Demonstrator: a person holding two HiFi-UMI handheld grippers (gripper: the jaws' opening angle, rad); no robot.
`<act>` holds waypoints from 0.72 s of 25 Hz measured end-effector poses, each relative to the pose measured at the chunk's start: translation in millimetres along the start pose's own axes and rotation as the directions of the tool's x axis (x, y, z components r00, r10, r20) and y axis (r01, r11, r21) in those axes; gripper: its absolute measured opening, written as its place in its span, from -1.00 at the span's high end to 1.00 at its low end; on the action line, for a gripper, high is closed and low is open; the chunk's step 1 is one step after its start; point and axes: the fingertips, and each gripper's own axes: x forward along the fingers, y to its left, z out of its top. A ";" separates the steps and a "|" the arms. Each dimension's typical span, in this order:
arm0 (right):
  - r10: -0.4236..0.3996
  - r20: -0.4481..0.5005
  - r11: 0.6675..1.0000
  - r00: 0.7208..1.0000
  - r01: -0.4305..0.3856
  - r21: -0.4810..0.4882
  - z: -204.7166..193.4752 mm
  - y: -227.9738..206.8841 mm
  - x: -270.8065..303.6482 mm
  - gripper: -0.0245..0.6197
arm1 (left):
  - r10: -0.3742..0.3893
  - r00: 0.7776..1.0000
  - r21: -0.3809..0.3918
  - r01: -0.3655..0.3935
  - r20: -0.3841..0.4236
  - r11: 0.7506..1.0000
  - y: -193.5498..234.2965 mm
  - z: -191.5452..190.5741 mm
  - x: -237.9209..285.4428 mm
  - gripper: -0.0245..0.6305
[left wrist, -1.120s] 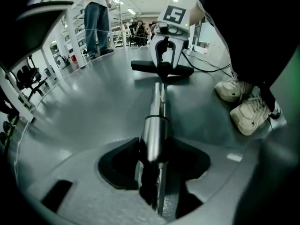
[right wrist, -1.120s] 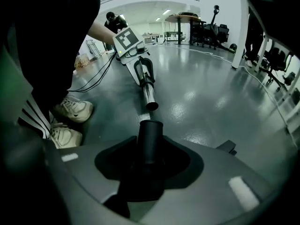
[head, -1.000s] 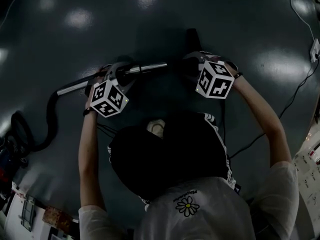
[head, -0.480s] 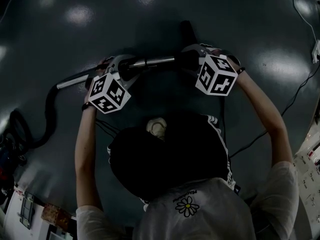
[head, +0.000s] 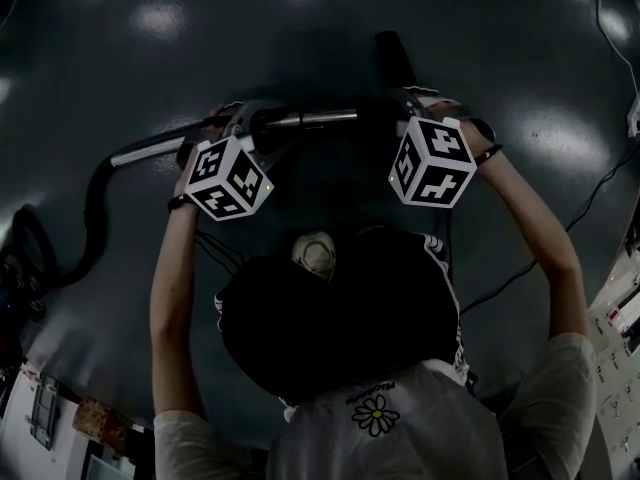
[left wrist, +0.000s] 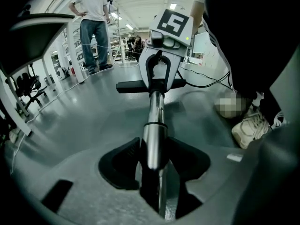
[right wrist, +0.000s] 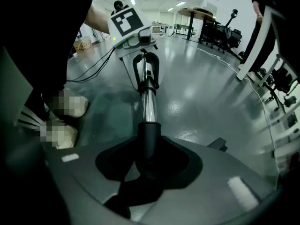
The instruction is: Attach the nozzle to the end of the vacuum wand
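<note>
The chrome vacuum wand (head: pixel 300 120) runs level across the head view, with its black hose (head: pixel 95 218) trailing off to the left. My left gripper (head: pixel 250 126) is shut on the wand (left wrist: pixel 153 139), its pads pressed against the tube on both sides. The black nozzle (head: pixel 392 63) sits at the wand's right end. My right gripper (head: pixel 400 110) is shut on the nozzle's neck (right wrist: pixel 149 142). In the right gripper view the chrome tube (right wrist: pixel 148 108) enters that neck. The nozzle's flat head (left wrist: pixel 150 85) shows as a dark bar in the left gripper view.
Glossy grey floor (head: pixel 150 28) lies below. My shoe (head: pixel 317 255) stands under the wand. A cable (head: pixel 560 238) crosses the floor at the right. A person (left wrist: pixel 96 27) stands far off beside a desk post (left wrist: pixel 75 50). Office chairs (right wrist: pixel 225 36) and a table stand in the distance.
The gap between the wand's end and the nozzle has closed, so the tube now meets the nozzle neck. Both grippers sit slightly higher in the head view.
</note>
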 end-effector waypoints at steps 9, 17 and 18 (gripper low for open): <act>0.065 0.062 0.998 0.996 -0.065 -0.005 -5.9 -2.0 3.7 0.41 | -0.033 0.998 -0.024 0.034 0.051 0.999 -0.6 25.0 19.9 0.35; 0.067 0.112 0.997 0.991 -0.071 0.034 -6.1 -3.7 11.7 0.41 | 0.010 0.994 0.200 0.012 -0.106 0.980 -2.3 -4.0 8.4 0.35; 0.067 0.120 0.997 0.991 -0.071 0.038 -5.0 -3.9 10.1 0.41 | 0.026 0.991 0.209 0.003 -0.134 0.978 -0.7 -12.6 8.3 0.32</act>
